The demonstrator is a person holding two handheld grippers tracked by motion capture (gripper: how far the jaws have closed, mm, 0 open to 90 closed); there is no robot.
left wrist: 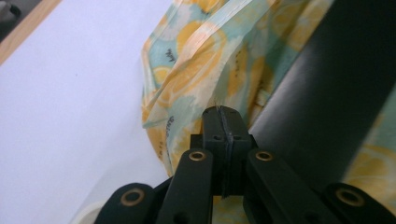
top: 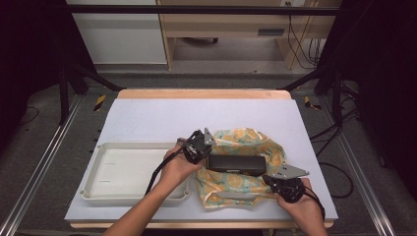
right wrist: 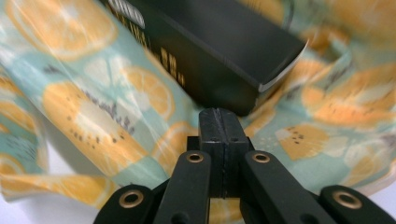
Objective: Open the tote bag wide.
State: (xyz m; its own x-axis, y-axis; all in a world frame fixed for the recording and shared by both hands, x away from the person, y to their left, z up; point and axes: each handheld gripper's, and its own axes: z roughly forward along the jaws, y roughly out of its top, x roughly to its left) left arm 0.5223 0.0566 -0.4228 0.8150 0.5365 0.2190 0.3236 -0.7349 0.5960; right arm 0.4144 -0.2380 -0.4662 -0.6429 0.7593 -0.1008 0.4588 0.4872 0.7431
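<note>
Two clenched grippers at a fruit-printed cloth

The left gripper (left wrist: 222, 114) and right gripper (right wrist: 219, 116) are seen with jaws pressed together, nothing gripped. A thin, crumpled cloth (top: 246, 184) with orange-slice print is spread on the white tabletop (top: 147, 118); a matte black rectangular box (top: 236, 163) is laid on it, beside a shallow cream tray (top: 98, 191).

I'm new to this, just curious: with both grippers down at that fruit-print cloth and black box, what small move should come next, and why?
Probably open the left gripper at the cloth edge beside it: its jaws are shut on nothing, and the cloth lies loose under the box.
</note>
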